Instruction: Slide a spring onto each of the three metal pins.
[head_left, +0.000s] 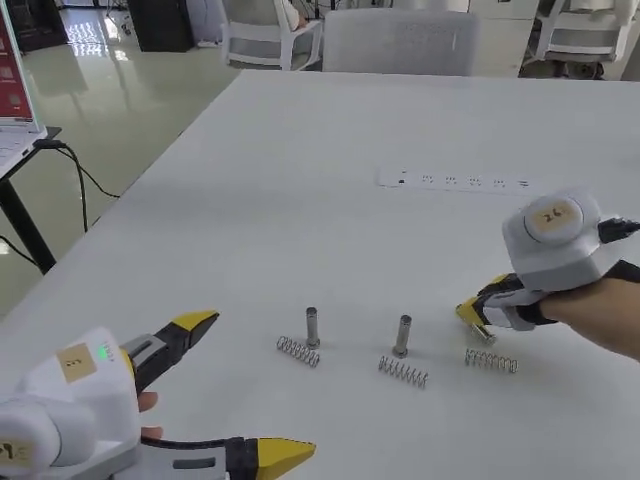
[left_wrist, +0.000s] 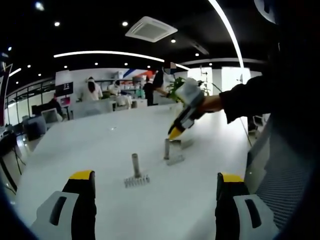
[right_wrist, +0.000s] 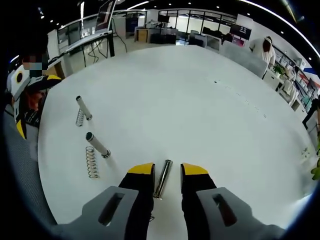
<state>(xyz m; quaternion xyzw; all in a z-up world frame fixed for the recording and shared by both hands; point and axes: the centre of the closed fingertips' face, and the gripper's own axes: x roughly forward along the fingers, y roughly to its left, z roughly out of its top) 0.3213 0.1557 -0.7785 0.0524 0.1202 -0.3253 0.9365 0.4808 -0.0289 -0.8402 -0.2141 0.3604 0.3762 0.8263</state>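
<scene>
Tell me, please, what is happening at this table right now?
A person holds a claw in each hand over a white table. The right claw straddles the right pin, jaws slightly apart from it. The left claw hangs open, holding nothing. The left pin and middle pin stand upright and bare. The left spring, middle spring and right spring lie flat on the table, one by each pin, so none is fitted yet.

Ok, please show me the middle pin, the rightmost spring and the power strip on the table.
middle pin (head_left: 403, 336), head view, middle of its upright shaft.
rightmost spring (head_left: 491, 361), head view, centre of its coils.
power strip (head_left: 455, 181), head view, middle of its top face.
</scene>
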